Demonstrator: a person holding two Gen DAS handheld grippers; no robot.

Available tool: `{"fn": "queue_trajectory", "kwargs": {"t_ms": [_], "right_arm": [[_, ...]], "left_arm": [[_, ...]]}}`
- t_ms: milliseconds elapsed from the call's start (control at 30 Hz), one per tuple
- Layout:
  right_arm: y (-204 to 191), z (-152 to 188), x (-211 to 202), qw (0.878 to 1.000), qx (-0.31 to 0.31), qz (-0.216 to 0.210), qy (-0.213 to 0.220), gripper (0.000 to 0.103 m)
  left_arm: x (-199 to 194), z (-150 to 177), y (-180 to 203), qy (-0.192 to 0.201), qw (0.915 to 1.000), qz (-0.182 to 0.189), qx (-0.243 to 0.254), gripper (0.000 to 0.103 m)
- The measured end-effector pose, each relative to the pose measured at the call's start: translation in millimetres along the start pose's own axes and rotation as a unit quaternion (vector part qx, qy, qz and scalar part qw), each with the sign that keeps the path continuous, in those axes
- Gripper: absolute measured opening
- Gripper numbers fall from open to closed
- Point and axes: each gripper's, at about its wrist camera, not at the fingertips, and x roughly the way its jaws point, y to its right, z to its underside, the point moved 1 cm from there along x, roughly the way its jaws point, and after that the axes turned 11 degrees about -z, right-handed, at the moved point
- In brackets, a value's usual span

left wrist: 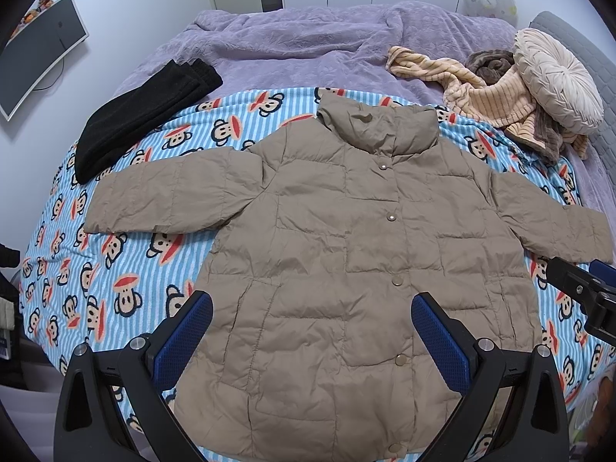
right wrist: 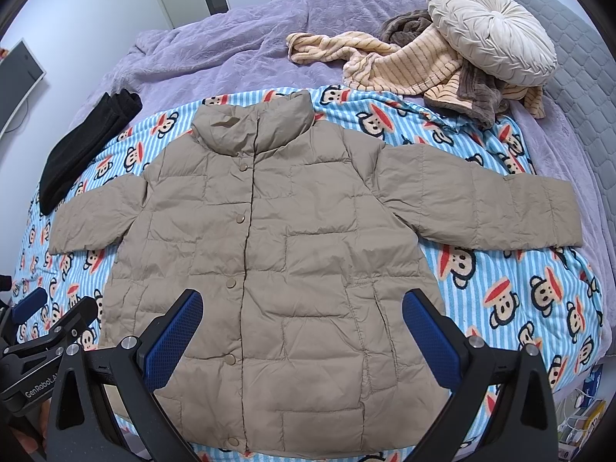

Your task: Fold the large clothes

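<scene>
A tan quilted puffer jacket lies flat and face up on a blue striped monkey-print blanket. Its snaps are fastened, both sleeves are spread sideways and its collar points to the far side of the bed. My left gripper hovers open above the jacket's lower front, nothing between its blue pads. My right gripper is also open over the lower hem area and holds nothing. Each gripper shows at the edge of the other's view: the right gripper, the left gripper.
A folded black garment rests at the blanket's far left. A striped beige and brown fleece pile and a round cream cushion sit at the far right on the purple bedspread. A monitor hangs left.
</scene>
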Motion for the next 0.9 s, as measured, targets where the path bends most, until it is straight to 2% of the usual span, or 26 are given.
{"fn": "queue_trajectory", "kwargs": {"t_ms": [900], "right_arm": [[-4.5,1.0,1.3,1.0,-0.001,0.0,0.001,0.103]], "left_arm": [[0.8,-1.7,-1.2,0.0,1.0,0.001,0.001,0.103]]}}
